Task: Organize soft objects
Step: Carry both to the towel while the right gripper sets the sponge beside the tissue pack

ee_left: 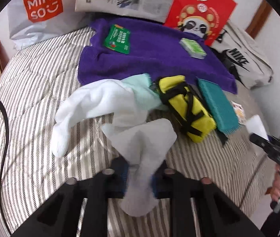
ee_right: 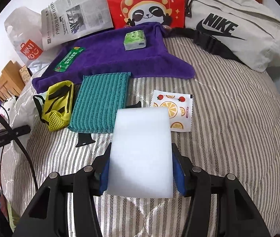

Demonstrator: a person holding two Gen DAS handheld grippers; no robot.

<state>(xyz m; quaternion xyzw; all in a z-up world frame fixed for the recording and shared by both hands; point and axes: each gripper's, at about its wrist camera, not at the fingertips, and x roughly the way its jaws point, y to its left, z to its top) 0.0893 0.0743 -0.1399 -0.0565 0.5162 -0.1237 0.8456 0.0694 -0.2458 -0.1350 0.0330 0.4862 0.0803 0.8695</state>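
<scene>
My left gripper is shut on a white sock, held bunched above the striped bed cover. A second white sock with a mint toe lies beyond it. My right gripper is shut on a white foam sponge, which also shows in the left wrist view. A yellow pouch and a teal sponge pad lie side by side at the edge of a purple towel.
On the towel lie a green packet and a tissue pack. A fruit-print sachet lies right of the foam. A Miniso bag, newspaper, red panda bag and Nike bag line the back.
</scene>
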